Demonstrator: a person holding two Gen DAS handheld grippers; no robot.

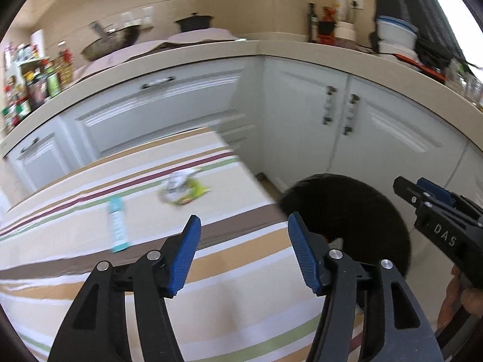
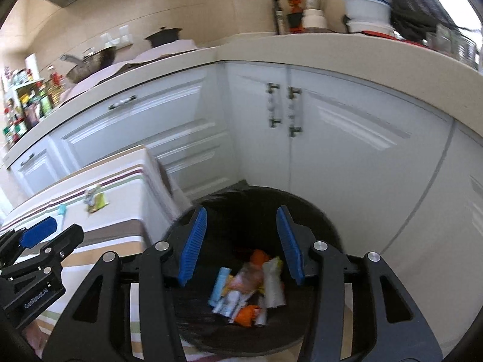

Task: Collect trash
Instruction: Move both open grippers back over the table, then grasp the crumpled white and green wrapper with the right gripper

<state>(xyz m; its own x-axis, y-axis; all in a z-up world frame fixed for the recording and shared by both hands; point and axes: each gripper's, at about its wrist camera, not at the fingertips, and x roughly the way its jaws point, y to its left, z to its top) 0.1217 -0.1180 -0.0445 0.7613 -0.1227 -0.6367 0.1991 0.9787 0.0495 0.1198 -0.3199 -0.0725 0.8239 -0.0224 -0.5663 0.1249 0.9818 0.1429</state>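
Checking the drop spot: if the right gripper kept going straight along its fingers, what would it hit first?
Most likely the pile of wrappers at the bottom of the black bin. The right gripper is open and empty above the bin's mouth, with nothing visible between; depth is hard to judge.

A beige counter (image 2: 332, 48) runs around a corner, with white cabinets (image 2: 347, 150) under it. Behind the counter is a beige tiled wall (image 2: 181, 6). On the counter stand a wok (image 1: 111, 42), a dark pot (image 1: 194, 22) and bottles (image 1: 36, 81). Bright light comes from its right end.
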